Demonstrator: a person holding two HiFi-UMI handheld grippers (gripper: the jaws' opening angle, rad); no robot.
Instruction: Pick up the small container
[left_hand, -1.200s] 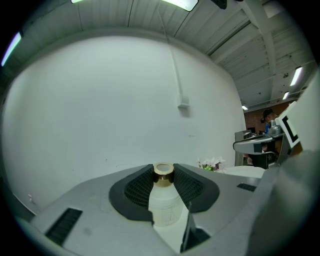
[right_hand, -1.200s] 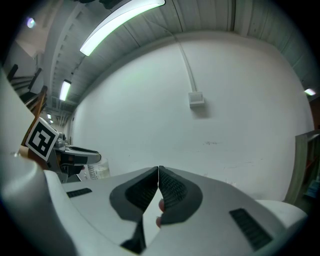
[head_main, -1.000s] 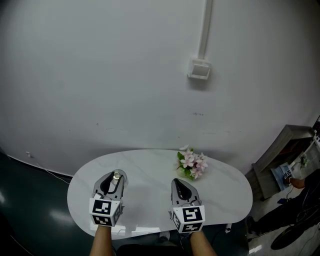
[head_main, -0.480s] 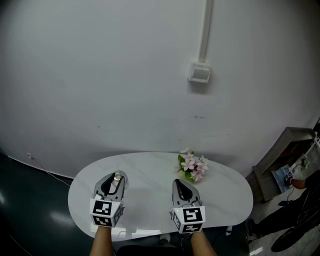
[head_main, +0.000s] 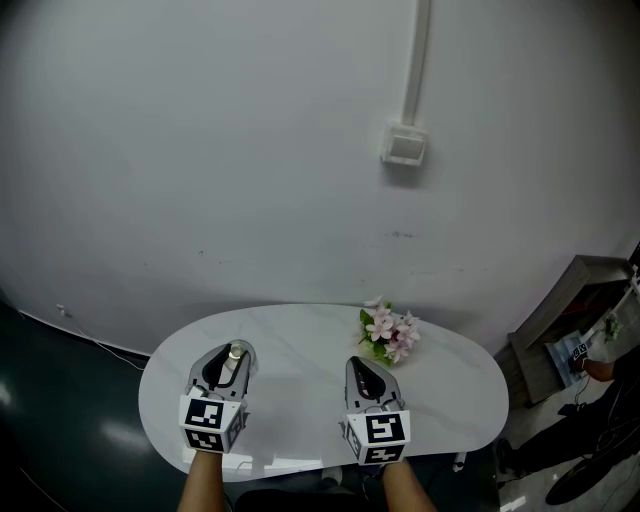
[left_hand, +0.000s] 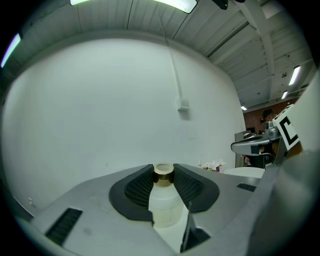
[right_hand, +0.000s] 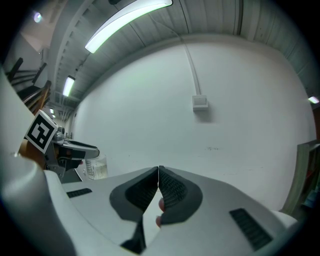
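Where the head view looks down on the white oval table (head_main: 460, 400), the left tool (head_main: 231, 357) and the right tool (head_main: 358, 364) sit side by side over it, well apart, with pink flowers (head_main: 388, 334) beyond the right one. In the left gripper view, the left tool's black pads (left_hand: 137, 187) pinch the small container (left_hand: 164, 202), a clear bottle with a gold cap (left_hand: 163, 172), upright between them. In the right gripper view, the right tool's jaws are pressed together with nothing between them

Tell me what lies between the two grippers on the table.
Nothing: the head view shows bare table between the left gripper and the right gripper. The flowers lie beyond the right one, not between.
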